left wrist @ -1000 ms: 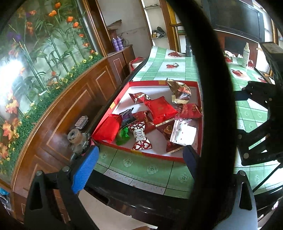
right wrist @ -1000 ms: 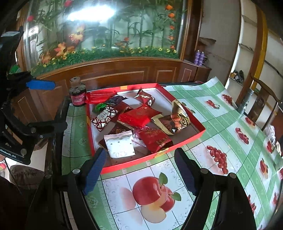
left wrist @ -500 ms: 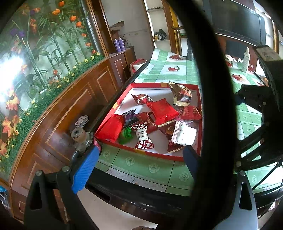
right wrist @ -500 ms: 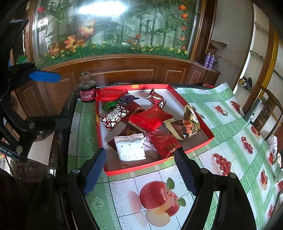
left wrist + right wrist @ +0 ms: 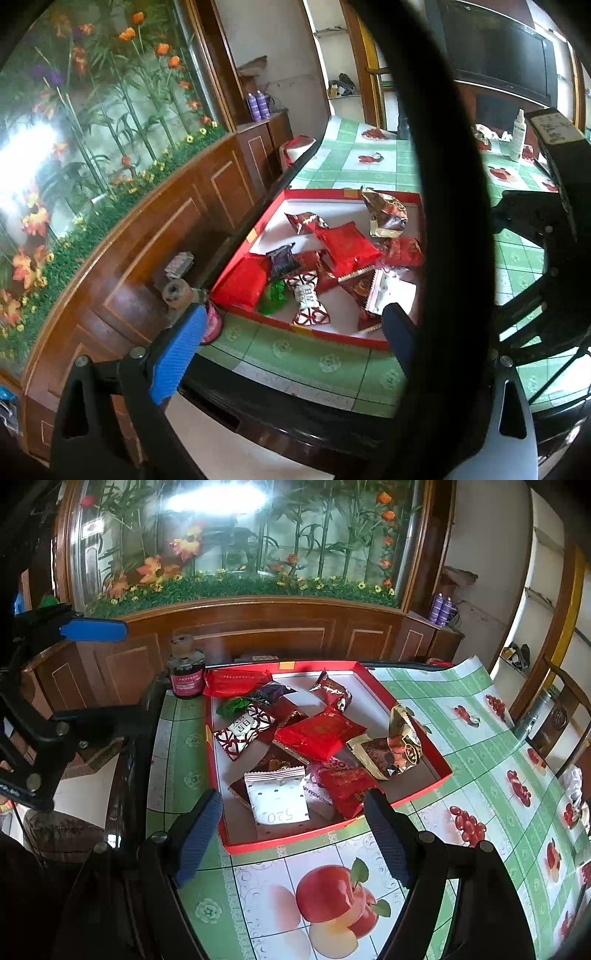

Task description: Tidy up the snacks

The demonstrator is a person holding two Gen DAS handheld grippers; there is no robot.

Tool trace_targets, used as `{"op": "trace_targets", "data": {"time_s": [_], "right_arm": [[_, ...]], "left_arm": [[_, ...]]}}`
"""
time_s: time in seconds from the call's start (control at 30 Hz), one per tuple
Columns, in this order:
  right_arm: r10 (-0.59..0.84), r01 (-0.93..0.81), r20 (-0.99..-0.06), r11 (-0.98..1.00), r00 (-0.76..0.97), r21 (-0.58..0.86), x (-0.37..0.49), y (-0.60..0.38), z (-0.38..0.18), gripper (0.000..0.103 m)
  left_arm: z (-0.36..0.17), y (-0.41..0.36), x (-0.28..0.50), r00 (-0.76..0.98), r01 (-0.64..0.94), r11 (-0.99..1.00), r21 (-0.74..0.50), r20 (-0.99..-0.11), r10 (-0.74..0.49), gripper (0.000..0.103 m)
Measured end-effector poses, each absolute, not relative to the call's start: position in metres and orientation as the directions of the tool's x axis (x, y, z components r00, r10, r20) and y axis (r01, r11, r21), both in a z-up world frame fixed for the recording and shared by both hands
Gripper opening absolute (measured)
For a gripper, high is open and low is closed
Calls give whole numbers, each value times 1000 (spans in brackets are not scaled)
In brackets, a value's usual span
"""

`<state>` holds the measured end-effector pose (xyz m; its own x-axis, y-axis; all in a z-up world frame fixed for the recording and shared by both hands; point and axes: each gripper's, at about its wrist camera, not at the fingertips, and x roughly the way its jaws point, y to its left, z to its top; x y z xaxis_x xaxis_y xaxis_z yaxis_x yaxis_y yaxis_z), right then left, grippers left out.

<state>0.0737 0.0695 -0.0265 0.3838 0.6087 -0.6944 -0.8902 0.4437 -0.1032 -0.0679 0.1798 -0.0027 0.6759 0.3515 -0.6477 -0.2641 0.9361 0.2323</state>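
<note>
A shallow red tray [image 5: 291, 837] lies on the green tablecloth and holds several wrapped snacks. Among them are a white packet marked 520 [image 5: 277, 797], a flat red packet [image 5: 317, 734], a gold and brown bag [image 5: 395, 749], a heart-patterned candy [image 5: 243, 731] and a long red packet [image 5: 236, 681]. My right gripper [image 5: 291, 834] hovers open over the tray's near edge, nothing between its pads. My left gripper [image 5: 288, 343] is open too, short of the tray [image 5: 314, 334] at the table's end. Its blue pad [image 5: 92, 629] shows at far left in the right wrist view.
A small bottle with a red label [image 5: 186, 672] stands just outside the tray's far left corner. A thick black cable [image 5: 443, 184] arcs across the left wrist view. A wooden cabinet with a flower panel [image 5: 258, 620] runs behind the table. A chair [image 5: 561, 716] stands at right.
Both views have shifted only slightly. The snacks lie as before and both grippers have stayed open.
</note>
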Motion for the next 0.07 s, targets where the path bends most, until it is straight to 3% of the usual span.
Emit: {"op": "trace_targets", "data": {"time_s": [0.07], "right_arm": [[606,-880,-692,465,392,-92,74,64,-27,79]], "left_arm": [[-3,182,-65,668,-255,944,209,-668,328,96]]}}
